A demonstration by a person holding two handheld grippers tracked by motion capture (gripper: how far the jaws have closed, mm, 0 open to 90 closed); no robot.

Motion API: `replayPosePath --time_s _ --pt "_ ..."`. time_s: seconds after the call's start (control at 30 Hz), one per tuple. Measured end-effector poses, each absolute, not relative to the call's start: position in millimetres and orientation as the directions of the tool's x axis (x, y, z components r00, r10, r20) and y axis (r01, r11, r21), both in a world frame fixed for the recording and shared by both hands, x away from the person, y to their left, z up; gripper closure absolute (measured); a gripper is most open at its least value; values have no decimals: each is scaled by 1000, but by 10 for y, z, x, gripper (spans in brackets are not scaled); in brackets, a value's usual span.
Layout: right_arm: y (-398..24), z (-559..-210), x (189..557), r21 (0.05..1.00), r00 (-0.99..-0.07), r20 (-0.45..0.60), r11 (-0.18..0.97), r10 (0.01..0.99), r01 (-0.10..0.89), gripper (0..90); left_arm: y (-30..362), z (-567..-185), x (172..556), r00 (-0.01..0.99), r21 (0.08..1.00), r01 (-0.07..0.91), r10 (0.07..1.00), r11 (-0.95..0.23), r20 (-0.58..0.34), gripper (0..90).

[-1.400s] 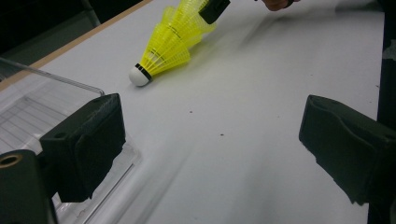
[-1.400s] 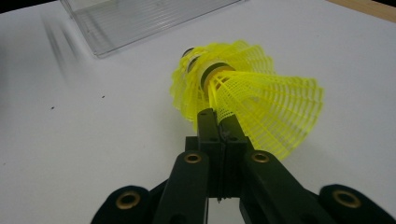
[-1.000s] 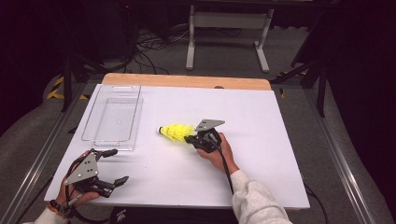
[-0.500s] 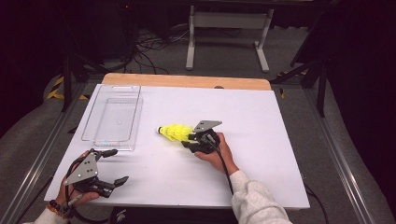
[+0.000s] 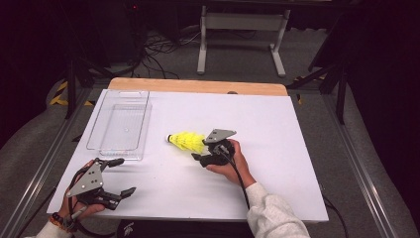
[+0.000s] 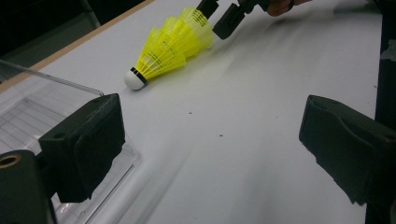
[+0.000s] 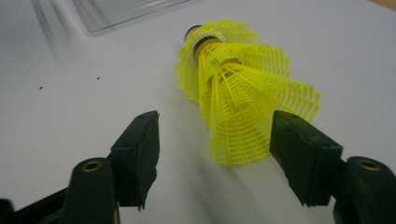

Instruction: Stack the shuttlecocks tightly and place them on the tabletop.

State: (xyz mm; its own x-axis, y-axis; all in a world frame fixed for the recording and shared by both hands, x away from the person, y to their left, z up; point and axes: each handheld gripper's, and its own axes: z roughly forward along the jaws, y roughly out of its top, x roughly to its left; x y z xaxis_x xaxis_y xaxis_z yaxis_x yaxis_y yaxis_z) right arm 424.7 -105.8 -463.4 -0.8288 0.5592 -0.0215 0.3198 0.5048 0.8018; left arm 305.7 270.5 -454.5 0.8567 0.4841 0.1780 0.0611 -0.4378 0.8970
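There is one stack of yellow plastic mesh shuttlecocks (image 5: 187,141) with a white cork tip, near the middle of the table; how many are nested in it is hard to tell. There is one clear plastic box (image 5: 120,126), far left. There is one white table (image 5: 277,129). There are two black two-jaw grippers, left gripper (image 5: 118,177) and right gripper (image 5: 197,151).

Clear tray (image 7: 126,11) cut off by the right gripper view's top edge

Black two-jaw grippers (image 5: 212,157) with grey three-cornered plates, brass screws, black cables; light grey sleeve (image 5: 272,215).
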Motion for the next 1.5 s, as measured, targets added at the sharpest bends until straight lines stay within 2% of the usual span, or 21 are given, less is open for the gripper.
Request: replayPosePath --time_s 0.07,0.3,0.9,1.4,1.5 --pt "-1036 -4654 4253 797 -816 -19 501 578 336 198 2707 -4545 3059 857 895 59 482 -443 182 77" --pt "-890 -4705 4252 781 -821 -10 517 571 350 163 2709 -4543 3059 857 898 60 484 -436 178 77" --pt "-779 -4634 4225 797 -830 -28 513 557 318 188 2698 -4545 3061 855 898 62 487 -436 177 77" --pt "-609 -4726 4264 796 -823 33 483 567 365 207 2692 -4546 3066 850 895 67 495 -442 181 83" --pt "-586 -4743 4270 793 -810 44 473 584 384 248 2692 -4547 3067 849 895 68 497 -442 181 84"
